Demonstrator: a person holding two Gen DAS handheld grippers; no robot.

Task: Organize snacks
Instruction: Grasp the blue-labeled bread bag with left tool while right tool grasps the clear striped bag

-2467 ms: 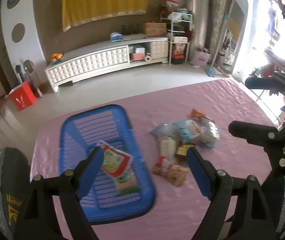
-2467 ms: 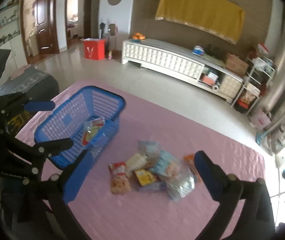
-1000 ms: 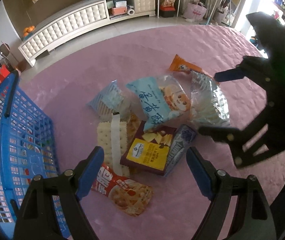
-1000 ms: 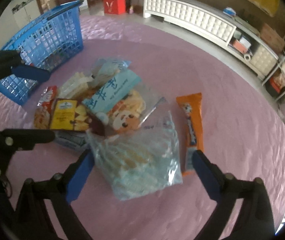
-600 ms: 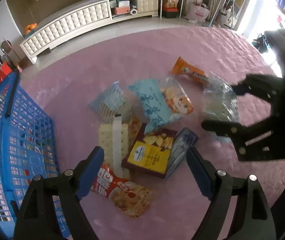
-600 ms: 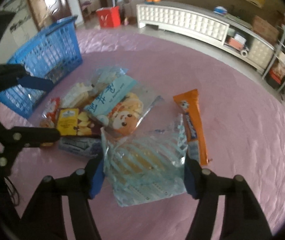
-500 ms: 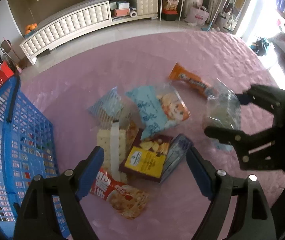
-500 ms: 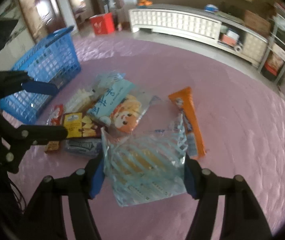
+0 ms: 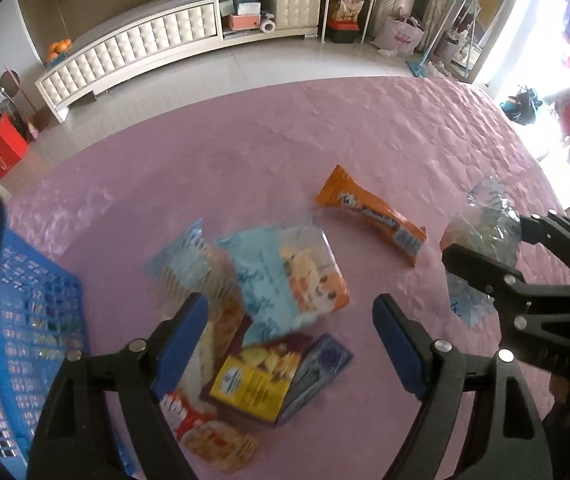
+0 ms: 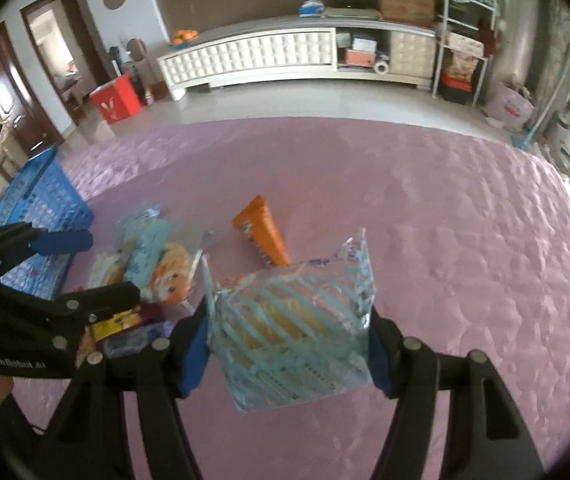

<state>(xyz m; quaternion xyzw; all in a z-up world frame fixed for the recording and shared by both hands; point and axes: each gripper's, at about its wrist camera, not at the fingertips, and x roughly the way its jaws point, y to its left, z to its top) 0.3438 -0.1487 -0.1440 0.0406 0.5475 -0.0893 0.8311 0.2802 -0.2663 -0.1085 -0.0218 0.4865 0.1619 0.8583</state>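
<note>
The right gripper (image 10: 287,344) is clenched on a clear plastic snack bag with pale blue stripes (image 10: 291,324), one blue pad pressed to each side, and the bag hangs above the pink quilted tablecloth (image 10: 425,208) rather than lying on it. Yellowish contents show through the film, but the print along its lower edge is too blurred to read. From the left wrist view the same bag (image 9: 481,236) appears crumpled between black fingers, its lower part cut off behind them.

The left gripper (image 9: 289,332) is spread wide and holds nothing; it hovers over the remaining pile. Between its pads lie a light blue packet with a cartoon face (image 9: 289,276) and, overlapping beneath it, a maroon and yellow cracker box (image 9: 255,378). A small blue-grey sachet (image 9: 319,364) sticks out from under the box. A red and white snack pouch (image 9: 209,436) is partly hidden by the left finger, as is a pale striped packet (image 9: 187,264) further back; motion blur softens both. An orange wrapped bar (image 9: 371,214) lies apart from the pile, towards the right gripper.

The blue plastic mesh basket (image 9: 17,320) stands at the left edge, cropped by the frame, its contents impossible to make out through the lattice.
</note>
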